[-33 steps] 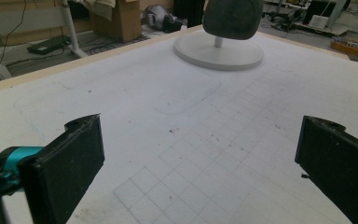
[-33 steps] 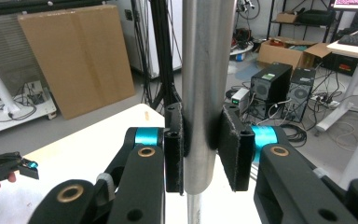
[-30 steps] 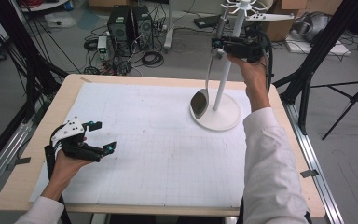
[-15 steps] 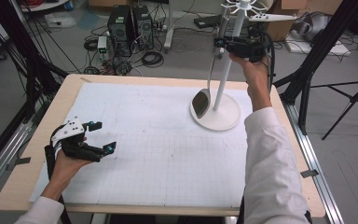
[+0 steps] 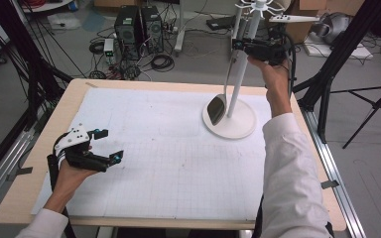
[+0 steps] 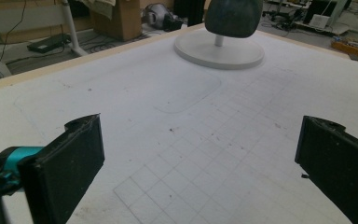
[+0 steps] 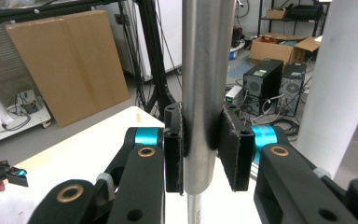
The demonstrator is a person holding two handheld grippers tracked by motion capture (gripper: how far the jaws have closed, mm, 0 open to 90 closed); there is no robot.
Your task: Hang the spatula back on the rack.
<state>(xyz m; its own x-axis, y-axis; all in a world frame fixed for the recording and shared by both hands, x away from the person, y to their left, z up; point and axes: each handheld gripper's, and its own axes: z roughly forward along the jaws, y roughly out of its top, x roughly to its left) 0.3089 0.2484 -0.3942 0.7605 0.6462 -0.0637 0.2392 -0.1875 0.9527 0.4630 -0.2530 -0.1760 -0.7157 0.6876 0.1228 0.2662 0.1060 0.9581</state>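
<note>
A white stand (image 5: pixel 230 123) with a round base and an upright pole stands at the far right of the table. A metal spatula-like utensil (image 5: pixel 217 108) hangs beside the pole, its dark head just above the base. My right gripper (image 5: pixel 244 46) is held high, shut on the utensil's steel handle (image 7: pixel 201 93); both pads (image 7: pixel 235 149) press its sides, with the gripper (image 7: pixel 200 151) level. The white pole (image 7: pixel 347 70) rises just right of it. My left gripper (image 5: pixel 106 145) rests low at the table's left, open, with nothing between its pads (image 6: pixel 70 161). The utensil's head (image 6: pixel 233 16) and the base (image 6: pixel 219 50) lie far ahead.
A white gridded mat (image 5: pixel 168 148) covers the wooden table (image 5: pixel 74 101). Beyond the far edge the floor holds computer towers (image 5: pixel 139 27), cables and cardboard boxes. Black frame posts and a rail (image 5: pixel 327 163) run along the table's sides.
</note>
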